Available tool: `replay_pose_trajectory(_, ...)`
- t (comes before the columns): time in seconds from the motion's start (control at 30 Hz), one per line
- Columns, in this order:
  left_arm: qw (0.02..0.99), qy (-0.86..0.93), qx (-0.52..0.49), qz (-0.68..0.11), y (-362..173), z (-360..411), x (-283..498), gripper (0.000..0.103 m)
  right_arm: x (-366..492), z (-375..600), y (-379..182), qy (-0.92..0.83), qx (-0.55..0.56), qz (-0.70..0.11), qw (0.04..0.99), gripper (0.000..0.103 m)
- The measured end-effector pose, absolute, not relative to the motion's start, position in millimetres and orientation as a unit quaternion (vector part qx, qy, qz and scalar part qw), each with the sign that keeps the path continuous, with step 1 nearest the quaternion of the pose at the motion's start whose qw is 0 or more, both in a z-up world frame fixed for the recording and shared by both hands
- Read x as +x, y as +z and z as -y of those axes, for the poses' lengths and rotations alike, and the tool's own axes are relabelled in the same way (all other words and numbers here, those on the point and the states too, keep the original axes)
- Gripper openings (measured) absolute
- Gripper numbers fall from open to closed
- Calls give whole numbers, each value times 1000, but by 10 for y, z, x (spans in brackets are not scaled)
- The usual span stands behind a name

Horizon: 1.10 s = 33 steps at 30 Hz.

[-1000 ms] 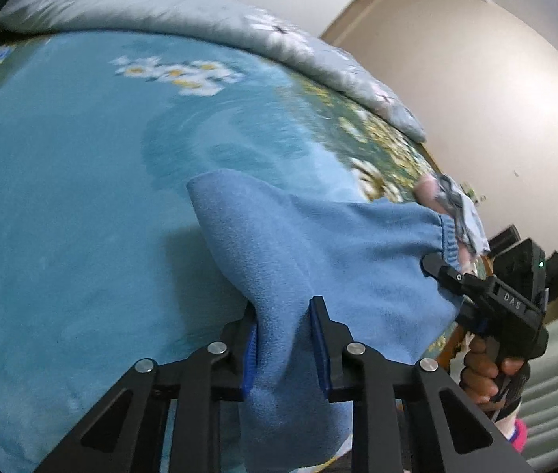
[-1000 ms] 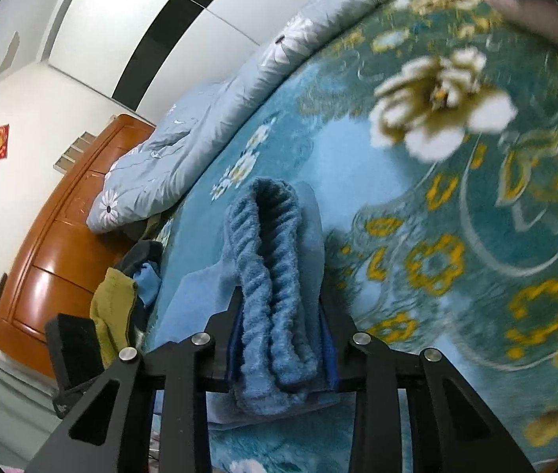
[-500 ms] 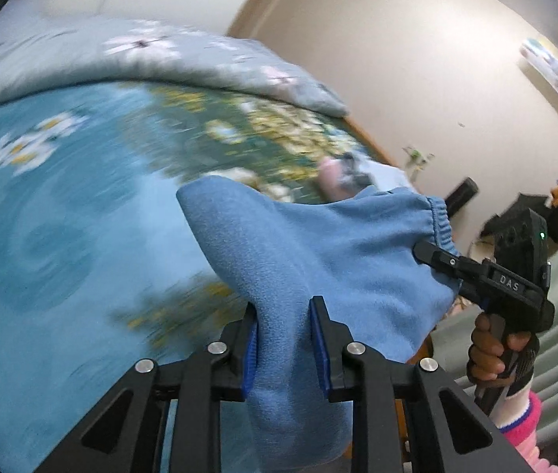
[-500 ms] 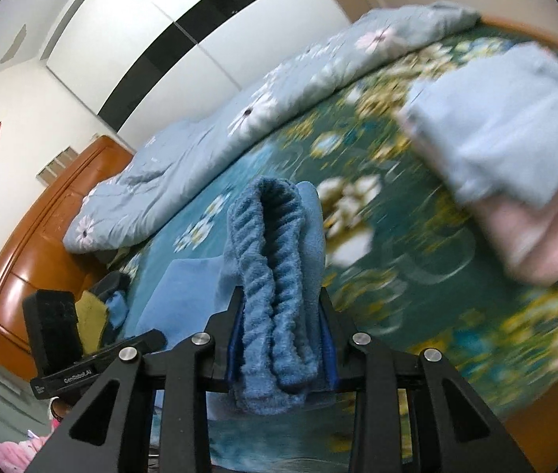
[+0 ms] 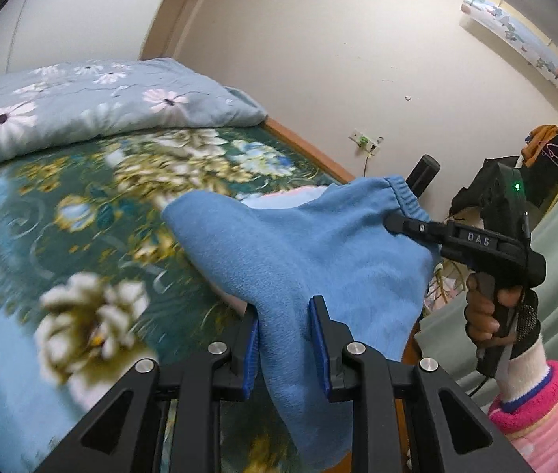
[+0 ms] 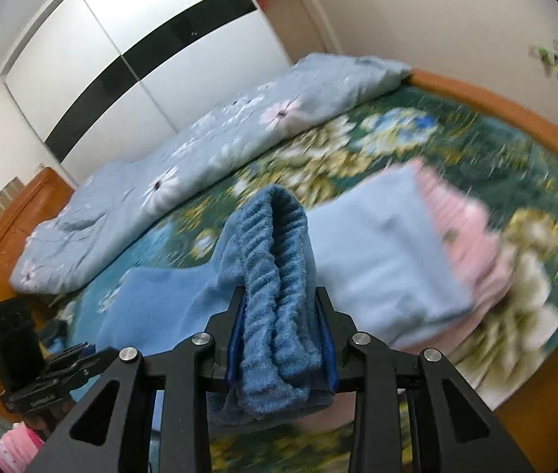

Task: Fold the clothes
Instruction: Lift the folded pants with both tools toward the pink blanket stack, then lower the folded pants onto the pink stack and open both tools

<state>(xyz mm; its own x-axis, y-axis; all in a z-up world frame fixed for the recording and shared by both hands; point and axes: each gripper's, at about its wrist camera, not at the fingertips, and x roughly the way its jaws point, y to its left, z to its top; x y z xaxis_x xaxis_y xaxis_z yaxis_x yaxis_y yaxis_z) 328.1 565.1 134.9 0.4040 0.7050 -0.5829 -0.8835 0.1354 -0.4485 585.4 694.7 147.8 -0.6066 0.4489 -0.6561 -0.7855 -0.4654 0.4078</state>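
Tongs on both sides, left tongs (image 5: 283,345) and right tongs (image 6: 280,339), are clamping the blue garment (image 5: 318,252), so keep it taut and level above the folded stack (image 6: 393,248).

The bed (image 6: 488,90), wood-framed, is covered by a teal floral bedspread (image 6: 428,146), on which a pale-blue daisy-print quilt (image 6: 208,165) and a stack of folded light-blue and pink clothes (image 6: 397,252) are laid.

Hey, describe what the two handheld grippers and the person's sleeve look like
Both grippers are matte black with silver bolts and blue pads on the fingers. The right gripper is pistol-shaped, with white lettering on its side and a green light on top. The hand wears a dark mesh wrist strap, a white cuff with blue trim, and a pink sleeve.
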Motion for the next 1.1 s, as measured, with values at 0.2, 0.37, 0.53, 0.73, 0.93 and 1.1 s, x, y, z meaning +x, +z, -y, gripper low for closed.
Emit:
replay_pose_trajectory(0.2,750,543,-364,-105,1292,-6126,3537,25,6134,-7479,1506,823,-202,-348,400,33)
replay_pose_trajectory(0.37,746,540,-371,-120,1016,-6384,3675,25,6364,-7784,1315,813,-159,-371,420,33)
replay_pose_trajectory(0.53,745,534,-374,-139,744,-6430,3699,28,6501,-7981,749,776,-169,-424,435,33)
replay_pose_trajectory(0.73,746,534,-361,-167,726,-6364,3707,29,6536,-7929,663,759,-153,-443,452,44)
replay_pose_trajectory(0.93,741,562,-325,-169,984,-6100,3621,38,6484,-7666,1010,758,-182,-374,502,47)
replay_pose_trajectory(1.1,753,570,-261,-198,1135,-6013,3907,45,6306,-7353,1255,778,-196,-313,509,47)
